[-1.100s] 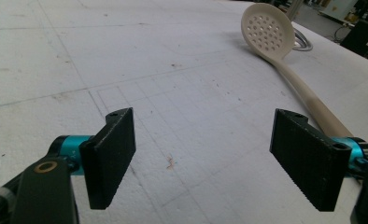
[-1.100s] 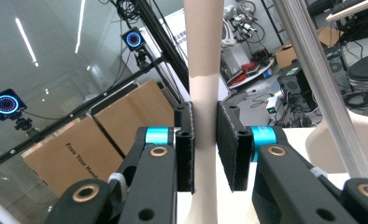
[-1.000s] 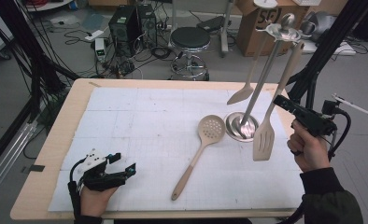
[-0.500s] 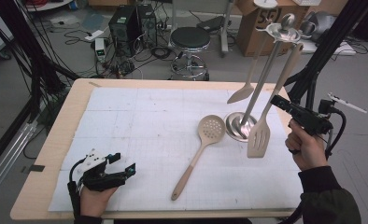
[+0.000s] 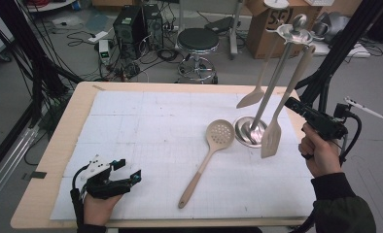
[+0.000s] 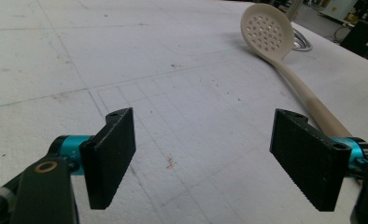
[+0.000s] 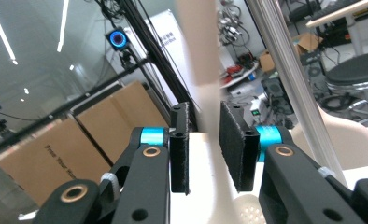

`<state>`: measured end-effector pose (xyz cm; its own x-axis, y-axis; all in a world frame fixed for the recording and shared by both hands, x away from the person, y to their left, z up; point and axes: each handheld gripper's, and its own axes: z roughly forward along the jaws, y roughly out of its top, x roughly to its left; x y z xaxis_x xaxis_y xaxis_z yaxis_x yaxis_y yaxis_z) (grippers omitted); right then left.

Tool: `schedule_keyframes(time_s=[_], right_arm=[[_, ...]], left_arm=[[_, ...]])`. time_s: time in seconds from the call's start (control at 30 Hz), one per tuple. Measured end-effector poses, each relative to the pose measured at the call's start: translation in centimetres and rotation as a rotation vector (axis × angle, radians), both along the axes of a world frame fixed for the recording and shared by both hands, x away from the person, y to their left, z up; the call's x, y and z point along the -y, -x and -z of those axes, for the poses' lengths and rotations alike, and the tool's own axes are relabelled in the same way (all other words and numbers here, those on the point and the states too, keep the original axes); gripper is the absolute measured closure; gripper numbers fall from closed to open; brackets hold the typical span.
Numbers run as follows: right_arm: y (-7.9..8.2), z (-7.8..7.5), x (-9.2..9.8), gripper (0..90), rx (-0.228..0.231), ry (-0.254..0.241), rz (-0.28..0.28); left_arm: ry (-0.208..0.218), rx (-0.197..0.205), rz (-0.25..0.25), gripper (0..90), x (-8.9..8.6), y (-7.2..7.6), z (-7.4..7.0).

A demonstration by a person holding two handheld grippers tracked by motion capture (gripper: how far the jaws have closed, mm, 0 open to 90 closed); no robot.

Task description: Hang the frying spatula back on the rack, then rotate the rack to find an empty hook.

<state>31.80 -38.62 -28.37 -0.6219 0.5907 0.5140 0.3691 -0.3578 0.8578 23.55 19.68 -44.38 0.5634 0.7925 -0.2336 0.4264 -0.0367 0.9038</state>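
A beige spatula (image 5: 270,141) hangs from the top of a metal utensil stand (image 5: 272,77), whose round base (image 5: 248,132) sits on the white mat. My right gripper (image 5: 290,103) is raised beside the stand. Its jaws have just been opening: in the right gripper view the spatula handle (image 7: 198,46) runs between the pads of my right gripper (image 7: 204,144), and a slim gap shows at the left pad. A second beige utensil (image 5: 252,99) hangs behind. A beige slotted spoon (image 5: 220,133) lies flat. My left gripper (image 5: 129,170) rests open on the mat, its jaws (image 6: 215,158) empty, the spoon (image 6: 268,32) ahead.
The white gridded mat (image 5: 155,126) covers most of the wooden table (image 5: 58,145). Behind the table stand a black stool (image 5: 198,41), a computer tower (image 5: 131,22) and cardboard boxes (image 5: 267,29). Black frame poles (image 5: 335,58) rise at the right.
The hanging spatula's blade has drifted slightly to the left. Both hands have stayed in place.
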Motion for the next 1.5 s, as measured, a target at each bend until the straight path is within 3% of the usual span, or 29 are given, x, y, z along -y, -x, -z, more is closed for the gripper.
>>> schedule_keyframes(time_s=[0.53, 0.77, 1.07, 1.3, 1.5], right_arm=[[0.2, -0.1, 0.2, 54.1, -0.017, 0.012, 0.07], [0.8, -0.2, 0.3, 50.1, 0.005, -0.009, 0.093], [0.8, -0.2, 0.6, 52.1, 0.027, -0.027, 0.106], [0.3, -1.1, 0.3, 50.2, 0.035, -0.06, 0.112], [-0.3, -2.5, 0.3, 65.6, 0.087, -0.069, 0.162]], left_arm=[[0.0, 0.003, 0.003, 23.0, 0.0, 0.0, 0.0], [0.002, 0.002, 0.003, 23.0, 0.0, 0.1, 0.0], [0.003, 0.001, 0.0, 23.0, 0.0, 0.1, 0.0], [0.003, 0.001, 0.001, 23.0, 0.0, 0.1, 0.0], [-0.001, 0.001, 0.004, 23.0, -0.1, 0.1, 0.0]])
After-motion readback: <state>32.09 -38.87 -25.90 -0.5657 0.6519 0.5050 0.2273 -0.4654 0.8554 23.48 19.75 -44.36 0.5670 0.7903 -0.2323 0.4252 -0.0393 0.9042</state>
